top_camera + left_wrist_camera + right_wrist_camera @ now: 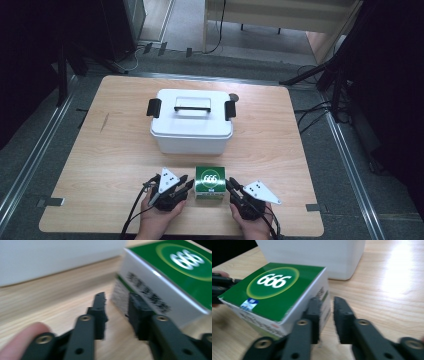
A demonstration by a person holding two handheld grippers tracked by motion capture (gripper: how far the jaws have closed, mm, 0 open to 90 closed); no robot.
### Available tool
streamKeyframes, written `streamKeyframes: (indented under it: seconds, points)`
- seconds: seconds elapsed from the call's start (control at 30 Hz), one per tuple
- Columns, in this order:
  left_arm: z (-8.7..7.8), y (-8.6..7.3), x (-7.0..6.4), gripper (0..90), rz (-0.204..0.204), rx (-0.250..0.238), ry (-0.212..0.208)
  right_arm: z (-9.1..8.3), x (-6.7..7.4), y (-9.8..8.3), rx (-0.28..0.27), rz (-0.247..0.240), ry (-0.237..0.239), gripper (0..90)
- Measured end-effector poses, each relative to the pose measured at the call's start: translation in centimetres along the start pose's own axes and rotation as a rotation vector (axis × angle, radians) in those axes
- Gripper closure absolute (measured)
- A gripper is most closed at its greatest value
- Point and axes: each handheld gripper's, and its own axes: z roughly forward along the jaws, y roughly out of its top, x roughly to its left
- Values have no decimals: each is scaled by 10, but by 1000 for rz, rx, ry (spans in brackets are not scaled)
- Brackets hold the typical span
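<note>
One small carton [209, 184] stands on the wooden surface [110, 155] near its front edge, between the two grippers. Its top is green with a paler green oval ring around the white figures "666"; a small blue and white mark sits below the oval, too small to read. Its sides are white with a green stripe and lines of dark print that are too blurred to read.

The left gripper [186, 184] lies just beside the carton's left side, and in the left gripper view its fingers [100, 312] stand parted with bare wood between them; one finger is right at the carton's printed white side, but I cannot tell whether it touches. The right gripper [231, 185] lies just beside the carton's right side. In the right gripper view its fingers [342, 315] are also parted, gripping nothing, with the carton's corner close against the finger on that side. Both grippers are released.

Behind the carton, toward the middle of the surface, stands one white lidded box [191, 121] with one dark handle on top and two black latches, one at each end.
</note>
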Motion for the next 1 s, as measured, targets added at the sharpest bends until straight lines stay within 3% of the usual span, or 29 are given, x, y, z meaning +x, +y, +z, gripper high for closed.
streamKeyframes:
  seconds: [0.03, 0.07, 0.1, 0.13, 0.17, 0.2, 0.23, 0.3, 0.4, 0.43, 0.47, 0.5, 0.53, 0.57, 0.6, 0.7, 0.73, 0.77, 0.8, 0.83, 0.87, 1.0]
  points:
    - [-2, 0, 5, 573, -6, -3, 15, -1, -4, 1, -6, -7, 0, 656]
    - [-6, -1, 14, 465, -1, 6, 56, -2, -13, 2, -23, -4, 17, 576]
    - [-6, -1, 14, 421, -1, 6, 56, -3, -16, 3, -32, -1, 18, 557]
    - [-9, -2, 22, 421, 5, 7, 90, -3, -16, 3, -32, -1, 18, 557]
    - [-12, -3, 29, 357, 15, 11, 120, -4, -22, 4, -56, -28, -1, 525]
    - [-16, -4, 38, 251, 15, 13, 149, -8, -31, 8, -75, -65, -52, 528]
    - [-19, -4, 43, 251, 10, 13, 163, -8, -31, 8, -75, -65, -52, 528]
    - [-27, -4, 58, 168, -1, 7, 203, -10, -38, 13, -80, -59, -48, 526]
    - [-42, -6, 87, 96, -31, -4, 257, -16, -51, 25, -61, -89, -121, 474]
    - [-42, -6, 87, 92, -31, -4, 257, -16, -51, 25, -61, -89, -121, 474]
    - [-49, -8, 100, 92, -44, -11, 291, -19, -60, 32, -28, -76, -148, 434]
    - [-53, -9, 106, 92, -52, -18, 316, -21, -63, 34, -25, -62, -144, 400]
    - [-53, -9, 106, 92, -52, -18, 316, -21, -63, 34, -25, -62, -144, 400]
    - [-59, -11, 115, 92, -65, -23, 342, -22, -67, 37, -22, -58, -122, 327]
    - [-67, -14, 126, 92, -90, -32, 380, -26, -76, 43, -22, -49, -45, 221]
    - [-75, -18, 140, 92, -141, -49, 412, -29, -81, 48, -14, -54, -19, 147]
    - [-78, -20, 145, 92, -149, -54, 429, -29, -86, 55, 10, -97, -14, 122]
    - [-79, -21, 149, 92, -151, -56, 456, -29, -86, 55, 10, -97, -14, 122]
    - [-78, -23, 154, 96, -130, -40, 508, -27, -89, 62, 36, -113, 23, 122]
    - [-77, -23, 158, 96, -109, -33, 530, -26, -90, 65, 49, -112, 52, 122]
    - [-76, -24, 161, 96, -109, -37, 536, -24, -91, 70, 70, -121, 85, 121]
    - [-79, -25, 170, 96, -156, -97, 516, -19, -91, 86, 90, -196, 111, 103]
